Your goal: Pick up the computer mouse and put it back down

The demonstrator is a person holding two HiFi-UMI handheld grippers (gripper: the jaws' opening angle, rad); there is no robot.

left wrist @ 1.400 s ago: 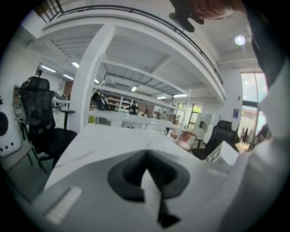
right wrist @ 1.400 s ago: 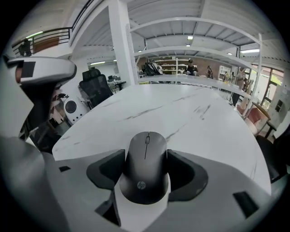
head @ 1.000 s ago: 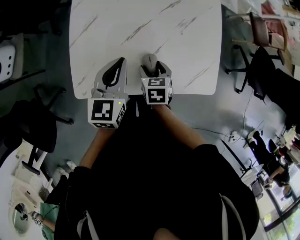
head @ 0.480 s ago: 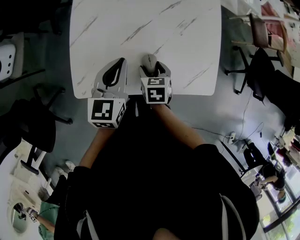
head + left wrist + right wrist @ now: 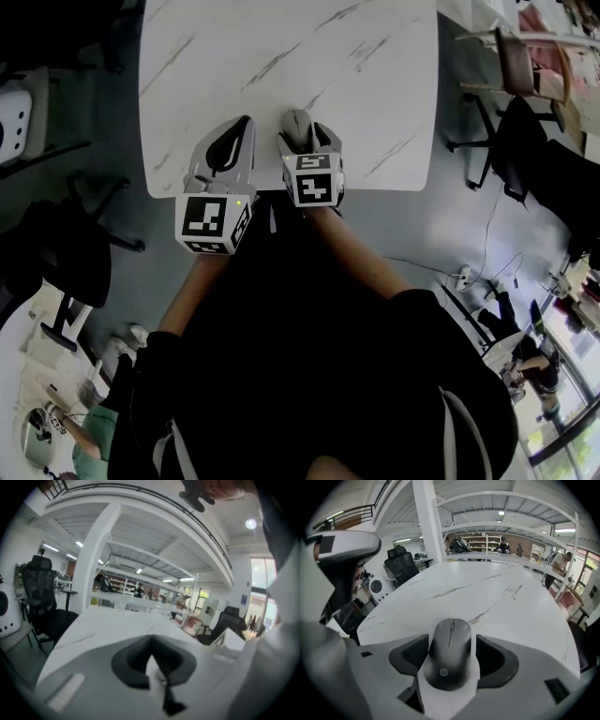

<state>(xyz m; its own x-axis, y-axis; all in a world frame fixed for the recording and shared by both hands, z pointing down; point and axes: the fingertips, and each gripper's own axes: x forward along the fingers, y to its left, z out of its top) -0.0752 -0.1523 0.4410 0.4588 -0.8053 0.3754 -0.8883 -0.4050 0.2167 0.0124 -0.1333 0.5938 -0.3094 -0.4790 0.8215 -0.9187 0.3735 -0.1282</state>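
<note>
A dark grey computer mouse point(image 5: 298, 125) point(image 5: 450, 653) lies near the front edge of the white marble-patterned table point(image 5: 281, 56). My right gripper point(image 5: 306, 141) point(image 5: 452, 660) is around it, a black pad close against each side of the mouse, and it appears shut on it. The mouse's underside looks to be resting on the tabletop. My left gripper point(image 5: 230, 142) point(image 5: 152, 660) sits just left of the right one at the table's front edge, its jaws together with nothing between them.
Black office chairs point(image 5: 525, 141) stand on the floor right of the table, and another chair point(image 5: 66, 244) stands at the left. A cable point(image 5: 469, 272) runs over the floor at the right. A round white table point(image 5: 23, 375) shows at bottom left.
</note>
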